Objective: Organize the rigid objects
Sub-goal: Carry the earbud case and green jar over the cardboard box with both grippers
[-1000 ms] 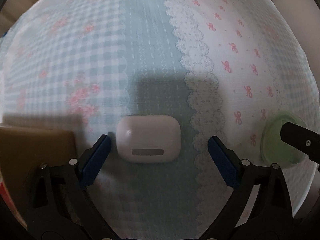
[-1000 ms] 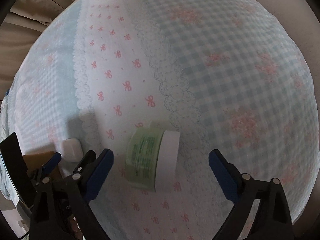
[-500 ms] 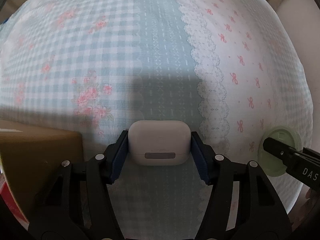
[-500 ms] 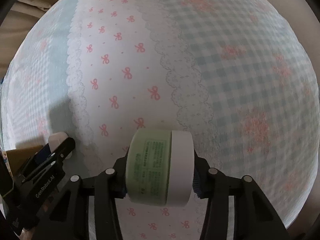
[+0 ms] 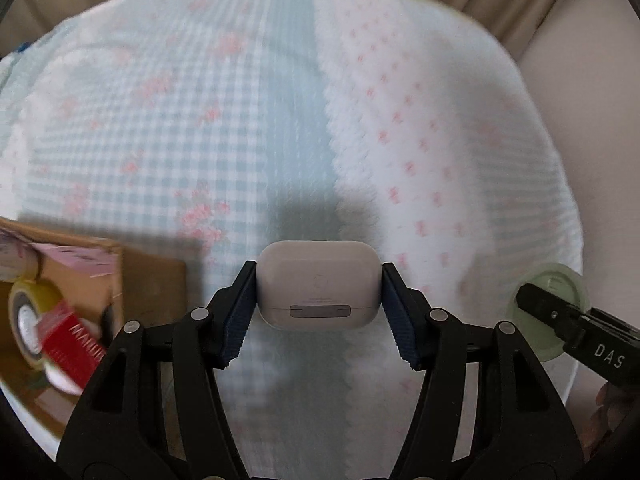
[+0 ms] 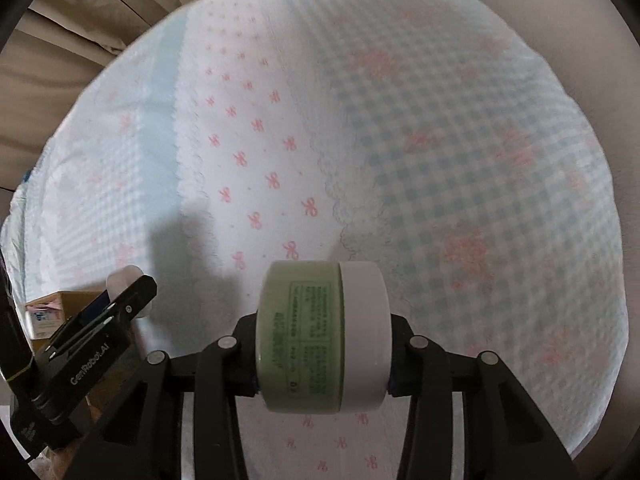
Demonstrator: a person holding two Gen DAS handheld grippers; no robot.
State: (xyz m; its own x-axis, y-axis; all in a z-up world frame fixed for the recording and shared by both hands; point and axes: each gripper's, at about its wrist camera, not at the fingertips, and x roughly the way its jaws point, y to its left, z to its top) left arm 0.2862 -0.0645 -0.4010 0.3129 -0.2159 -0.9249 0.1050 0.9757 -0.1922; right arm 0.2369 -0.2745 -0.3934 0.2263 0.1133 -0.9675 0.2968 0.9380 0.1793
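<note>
Progress is judged to be at the carrying stage, with neither held item yet put away. A white earbud case [image 5: 318,285] is pinched between the blue pads of the left gripper [image 5: 319,300], at the centre of the left wrist view. A green jar with a white lid [image 6: 323,331] is clamped on its side in the right gripper [image 6: 322,360], the jaws pressing on its base and lid. Both items appear lifted clear of the cloth, though the height cannot be told.

An open cardboard box [image 5: 152,280] is seen at 9 o'clock in the left wrist view, just beside the left gripper. Inside it a roll of yellow tape [image 5: 28,320] and a red packet [image 5: 74,346] are already stowed, so part of the sorting is taken as done. Delivery of the case and the jar into the box is what seems left.

The surface is covered by a patchwork cloth [image 6: 460,168] of blue gingham, pink bows and scalloped lace; whether a desk or a bed lies beneath cannot be told. Beige curtain folds [image 6: 64,32] are seen at 10 o'clock in the right wrist view, beyond the cloth's far edge.
</note>
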